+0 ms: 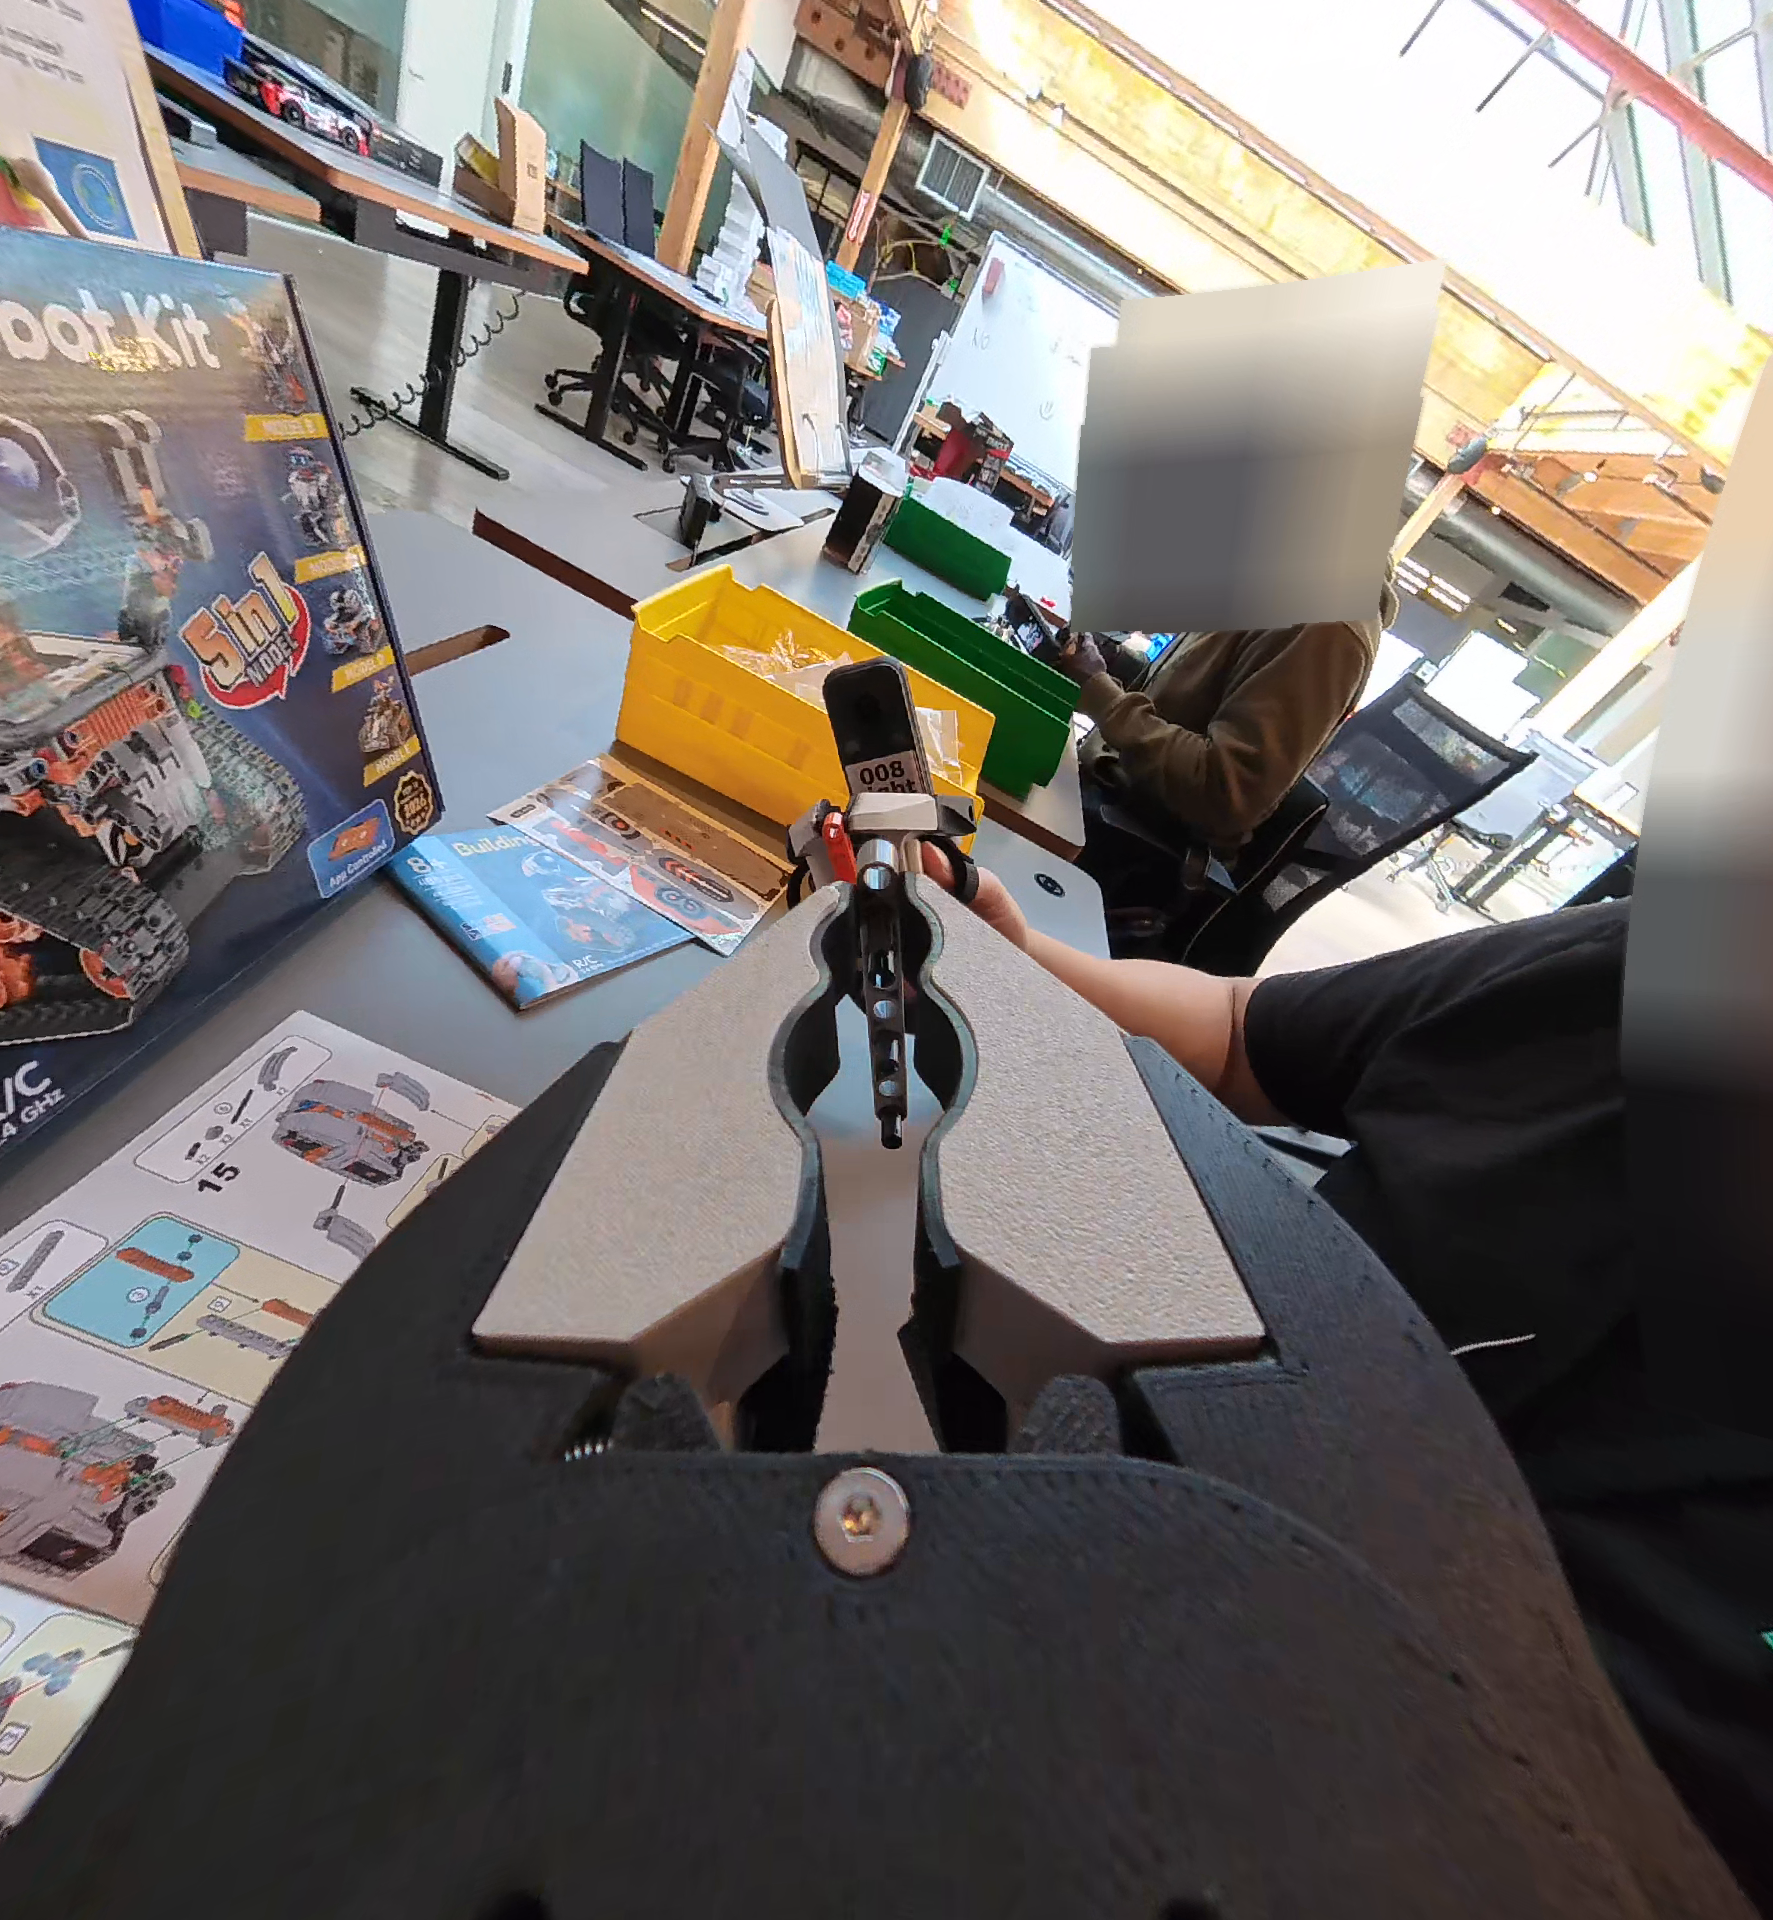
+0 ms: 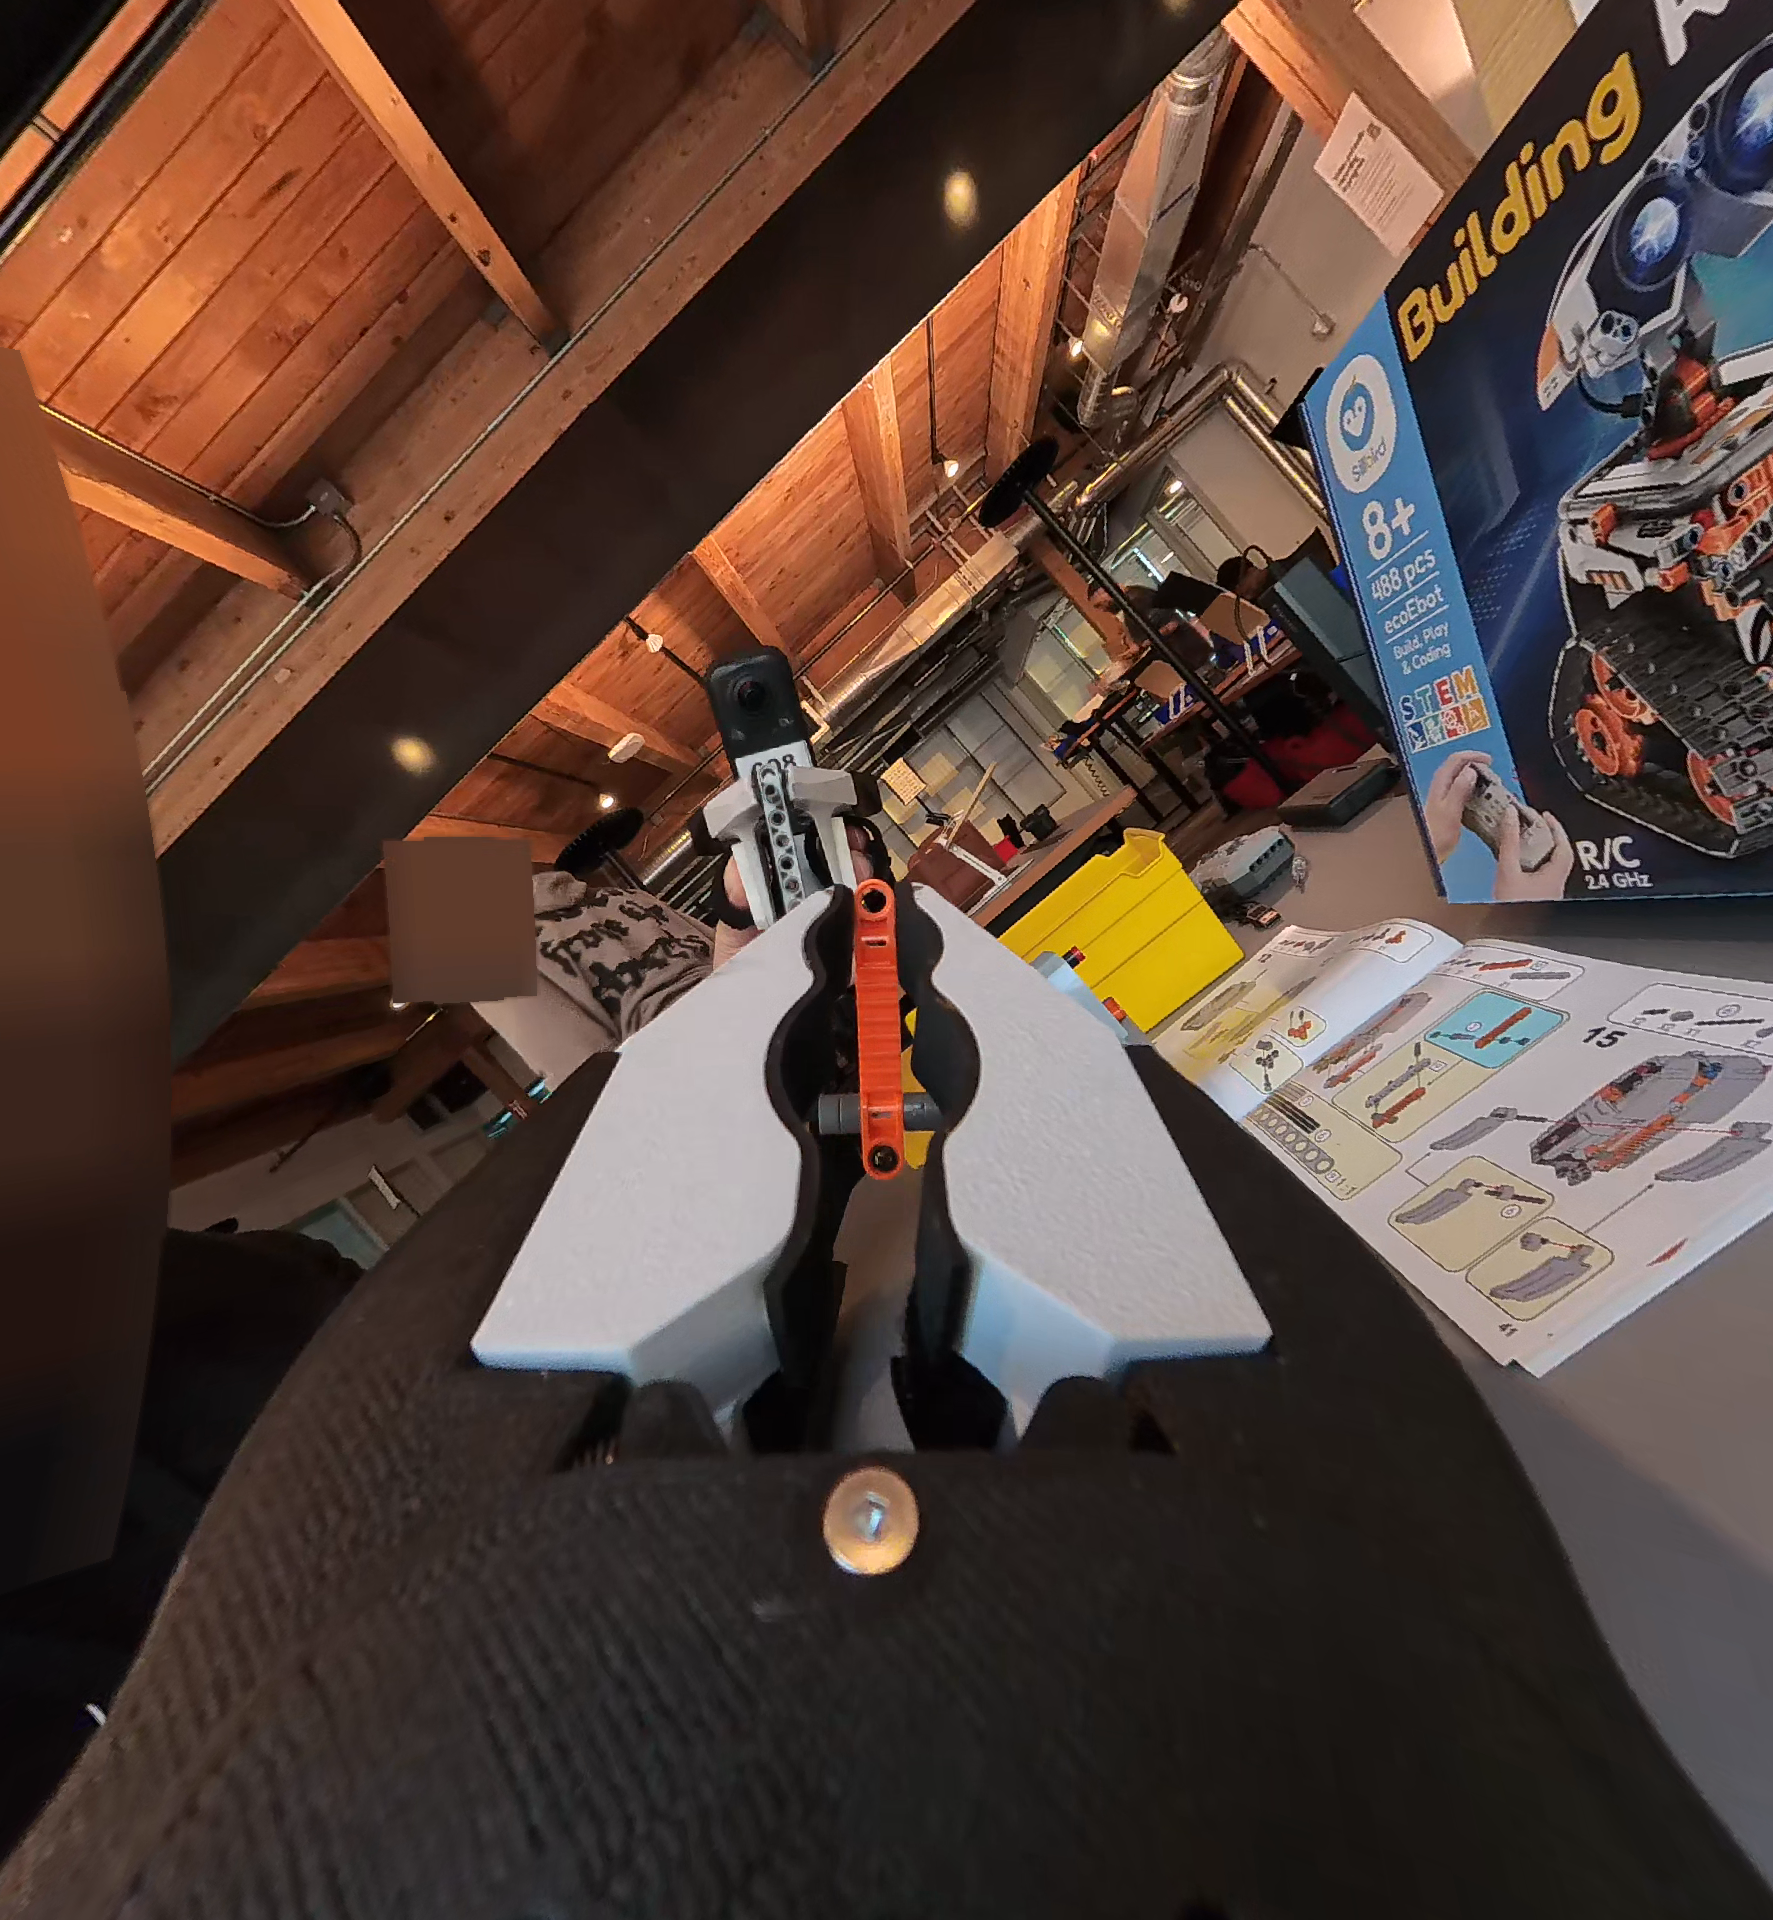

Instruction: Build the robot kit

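Observation:
My left gripper [image 1: 877, 896] is shut on a dark grey perforated beam [image 1: 884, 1013] that stands lengthwise between its fingers, held up above the grey table [image 1: 508, 675]. My right gripper [image 2: 871, 896] is shut on an orange perforated beam [image 2: 874, 1023] with a short grey pin [image 2: 840, 1114] through its near end. The two grippers face each other tip to tip. The right gripper [image 1: 866, 831] shows just beyond the left one with the orange piece [image 1: 838, 844]. The left gripper [image 2: 780, 831] with its grey beam [image 2: 778, 821] shows beyond the right one.
A robot kit box [image 1: 134, 623] stands at the left on the table. An open instruction sheet [image 1: 186, 1247], a blue booklet [image 1: 539, 914] and a sticker sheet [image 1: 653, 842] lie flat. A yellow bin [image 1: 716, 686] and green bins [image 1: 965, 655] sit behind. A seated person [image 1: 1225, 717] is beyond. The left gripper's tips are roughly 15 cm from the right gripper's.

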